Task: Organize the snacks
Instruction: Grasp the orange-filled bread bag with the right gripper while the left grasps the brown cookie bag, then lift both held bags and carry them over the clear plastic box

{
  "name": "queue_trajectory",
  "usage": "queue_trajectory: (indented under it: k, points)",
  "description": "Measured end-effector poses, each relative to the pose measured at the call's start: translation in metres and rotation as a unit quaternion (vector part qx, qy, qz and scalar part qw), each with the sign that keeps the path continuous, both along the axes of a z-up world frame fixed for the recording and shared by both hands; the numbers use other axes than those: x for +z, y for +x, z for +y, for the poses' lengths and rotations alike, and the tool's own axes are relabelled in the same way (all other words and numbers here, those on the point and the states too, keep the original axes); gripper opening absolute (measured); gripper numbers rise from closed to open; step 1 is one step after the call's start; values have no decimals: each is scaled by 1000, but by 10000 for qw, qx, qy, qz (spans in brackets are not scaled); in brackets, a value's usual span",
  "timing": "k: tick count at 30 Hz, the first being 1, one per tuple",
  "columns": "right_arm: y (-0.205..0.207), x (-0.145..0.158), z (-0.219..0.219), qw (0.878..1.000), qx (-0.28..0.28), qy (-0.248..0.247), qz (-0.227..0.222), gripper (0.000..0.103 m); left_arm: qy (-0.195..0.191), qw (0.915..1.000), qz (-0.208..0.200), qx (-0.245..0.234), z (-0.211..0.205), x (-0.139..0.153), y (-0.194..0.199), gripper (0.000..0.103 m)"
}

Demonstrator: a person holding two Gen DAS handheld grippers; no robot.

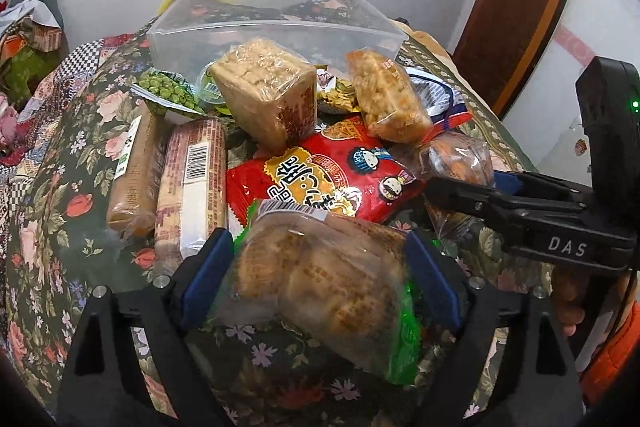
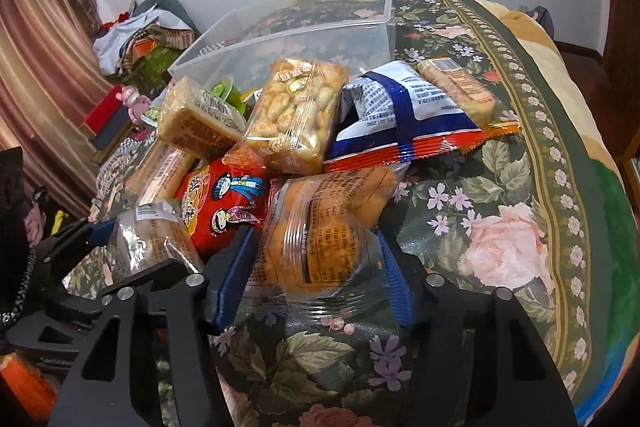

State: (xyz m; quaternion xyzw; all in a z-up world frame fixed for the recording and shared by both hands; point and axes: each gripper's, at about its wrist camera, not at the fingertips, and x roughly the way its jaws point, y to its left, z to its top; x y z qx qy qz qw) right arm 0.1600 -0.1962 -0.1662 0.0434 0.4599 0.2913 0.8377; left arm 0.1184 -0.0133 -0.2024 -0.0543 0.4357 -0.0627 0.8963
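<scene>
A pile of snack packs lies on a flowered tablecloth in front of a clear plastic bin [image 1: 172, 27] [image 2: 384, 23]. My left gripper [image 1: 320, 279] is shut on a green-edged cracker pack [image 1: 328, 275], also seen in the right wrist view [image 2: 156, 243]. My right gripper [image 2: 316, 279] is shut on a clear pack of orange pastries [image 2: 320, 227], seen from the side in the left wrist view [image 1: 456, 155]. A red snack bag [image 1: 320, 183] [image 2: 224, 199] lies between them.
Other packs fill the pile: a beige cake block [image 1: 264, 87], a puffed snack pack [image 2: 296, 115], a blue-white bag [image 2: 400, 107], two long biscuit packs [image 1: 188, 187], green peas [image 1: 168, 91]. Bare tablecloth [image 2: 500, 227] lies to the right. Clutter [image 2: 132, 35] sits at the far left.
</scene>
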Motion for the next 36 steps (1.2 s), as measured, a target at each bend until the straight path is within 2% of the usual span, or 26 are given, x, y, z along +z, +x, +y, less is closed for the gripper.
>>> queue_trajectory:
  k: [1, 7, 12, 14, 17, 19, 23, 25, 26, 30, 36]
  points:
    - [-1, 1, -2, 10000, -14, 13, -1, 52, -41, 10000, -12, -4, 1, 0, 0, 88]
    - [-9, 11, -8, 9999, -99, 17, -106, 48, -230, 9996, -141, 83, 11, 8, -8, 66]
    - [-16, 19, -13, 9997, -114, -2, -220, 47, -66, 9996, -247, 129, 11, 20, -14, 50]
    - [-18, 24, -13, 9996, -97, 22, -264, 47, 6, 9995, -309, 81, 9, 25, -17, 47]
    - [-21, 30, -13, 9994, -88, 21, -348, 47, 67, 9996, -279, 41, 9, 29, -18, 48]
    - [-22, 33, -13, 9992, -79, 24, -400, 47, 59, 9997, -199, 88, 10, 31, -16, 52]
    - [-24, 38, -13, 9989, -55, 32, -465, 47, -176, 9997, 119, 80, 16, 25, -18, 76]
    - [-26, 39, -12, 9989, -56, 57, -467, 47, -173, 9993, 305, 135, 16, 16, -19, 78]
    - [-27, 39, -12, 9989, -53, 74, -464, 47, -166, 9992, 338, 134, 16, 13, -19, 82]
    - [-32, 39, -12, 9988, -34, 97, -474, 47, -377, 9971, 652, 148, 14, -4, -14, 84]
    - [-36, 42, -14, 9986, -38, 128, -520, 47, -377, 9979, 511, 108, 6, -2, -7, 83]
